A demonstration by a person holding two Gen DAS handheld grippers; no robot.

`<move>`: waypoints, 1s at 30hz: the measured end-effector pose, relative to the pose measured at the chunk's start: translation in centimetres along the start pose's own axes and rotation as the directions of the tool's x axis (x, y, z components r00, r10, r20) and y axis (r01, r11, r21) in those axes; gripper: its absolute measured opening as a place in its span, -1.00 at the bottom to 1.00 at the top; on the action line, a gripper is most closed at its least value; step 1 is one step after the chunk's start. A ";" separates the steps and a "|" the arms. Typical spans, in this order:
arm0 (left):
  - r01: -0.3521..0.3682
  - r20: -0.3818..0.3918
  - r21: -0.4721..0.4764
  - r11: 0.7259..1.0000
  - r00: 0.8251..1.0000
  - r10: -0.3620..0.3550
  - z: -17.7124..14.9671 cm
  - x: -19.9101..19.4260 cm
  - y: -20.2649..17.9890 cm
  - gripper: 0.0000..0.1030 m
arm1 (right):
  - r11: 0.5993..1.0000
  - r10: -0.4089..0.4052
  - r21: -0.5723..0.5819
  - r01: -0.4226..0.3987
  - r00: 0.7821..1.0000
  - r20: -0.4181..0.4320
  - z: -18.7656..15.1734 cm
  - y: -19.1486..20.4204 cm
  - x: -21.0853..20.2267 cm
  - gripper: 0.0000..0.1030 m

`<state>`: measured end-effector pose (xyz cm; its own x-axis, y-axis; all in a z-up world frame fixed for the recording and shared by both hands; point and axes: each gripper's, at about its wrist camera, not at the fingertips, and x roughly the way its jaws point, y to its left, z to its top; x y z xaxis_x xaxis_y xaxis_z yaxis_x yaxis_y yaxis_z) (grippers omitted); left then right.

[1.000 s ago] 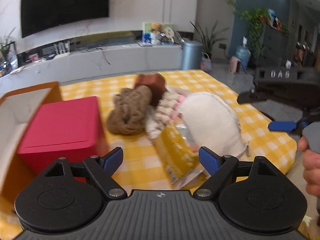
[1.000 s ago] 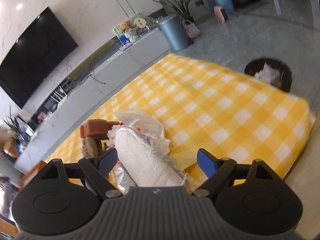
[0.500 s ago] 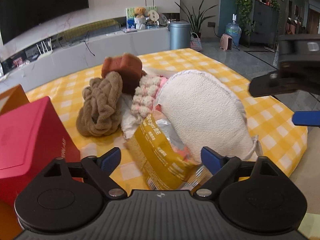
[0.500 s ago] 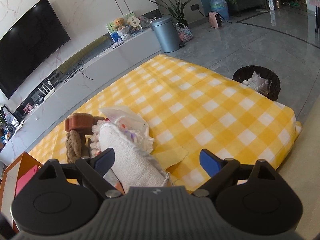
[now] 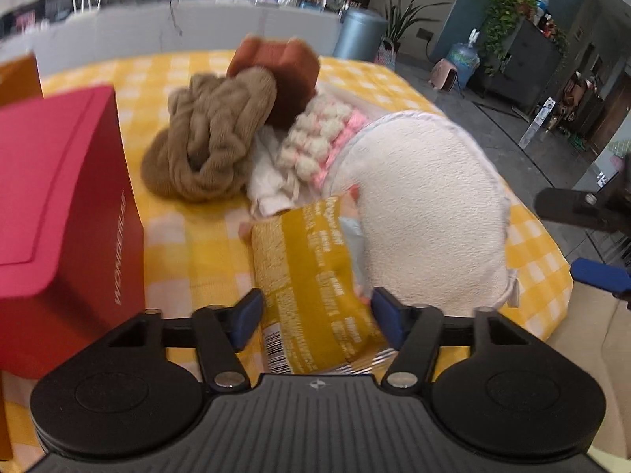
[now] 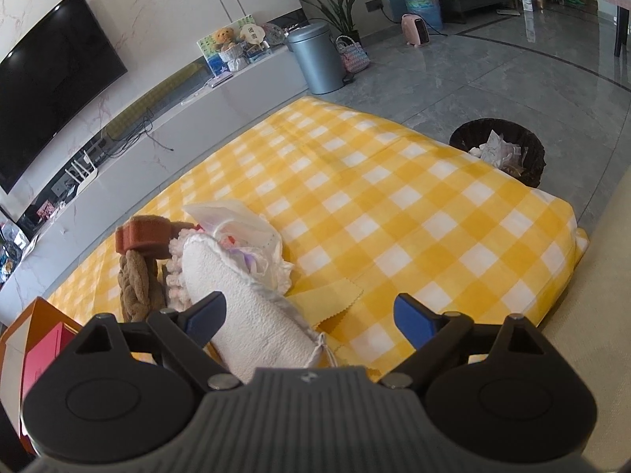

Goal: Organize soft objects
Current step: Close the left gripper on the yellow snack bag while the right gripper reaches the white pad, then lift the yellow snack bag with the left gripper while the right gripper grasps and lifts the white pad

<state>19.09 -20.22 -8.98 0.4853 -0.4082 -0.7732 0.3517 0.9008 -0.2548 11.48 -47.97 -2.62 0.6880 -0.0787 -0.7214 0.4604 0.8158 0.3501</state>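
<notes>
Left gripper (image 5: 315, 315) sits spread around the near end of the yellow packet (image 5: 311, 276) in the pile on the checked cloth (image 6: 394, 205), pads beside it but not pinching yet. Looks like the grab step: squeeze, then lift clear of the white mitt (image 5: 426, 213). Right gripper (image 6: 311, 315) is wide open, holding nothing.

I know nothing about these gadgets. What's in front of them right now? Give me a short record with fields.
surface: yellow checked cloth
pile: brown knit, rust sponge, pink-white knit, white fluffy mitt
left gripper: fingers on either side of the yellow snack bag, not clearly squeezing
right gripper: open, holding nothing
beside pile: red box
</notes>
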 end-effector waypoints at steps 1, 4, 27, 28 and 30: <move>-0.002 -0.010 -0.021 1.000 1.000 0.002 0.1 0.4 0.3 0.72 | 1.000 -0.003 -0.003 0.003 1.000 -0.002 0.0 0.1 0.1 0.76; 0.038 -0.051 -0.077 0.996 0.998 -0.042 0.4 1.8 1.1 0.76 | 1.000 -0.014 -0.011 0.014 1.000 -0.010 -0.1 0.3 0.3 0.76; 0.068 0.117 0.017 0.998 0.991 -0.069 -2.7 -3.9 1.1 -0.07 | 0.996 -0.067 -0.064 0.064 0.997 -0.037 -0.2 1.0 1.2 0.83; 0.079 0.137 0.027 0.997 0.987 -0.082 -3.0 -4.6 1.1 -0.07 | 0.995 -0.048 -0.088 0.045 0.998 -0.035 -0.3 1.2 1.3 0.84; 0.088 0.171 0.043 0.995 0.981 -0.095 -3.2 -5.7 0.9 -0.07 | 0.993 0.008 -0.120 -0.013 0.999 -0.043 -0.4 1.5 1.4 0.84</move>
<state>14.07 -16.62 -6.66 0.5796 -0.5109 -0.6348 0.4276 0.8539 -0.2968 12.92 -46.64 -3.35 0.6668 -0.0470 -0.7438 0.3803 0.8798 0.2853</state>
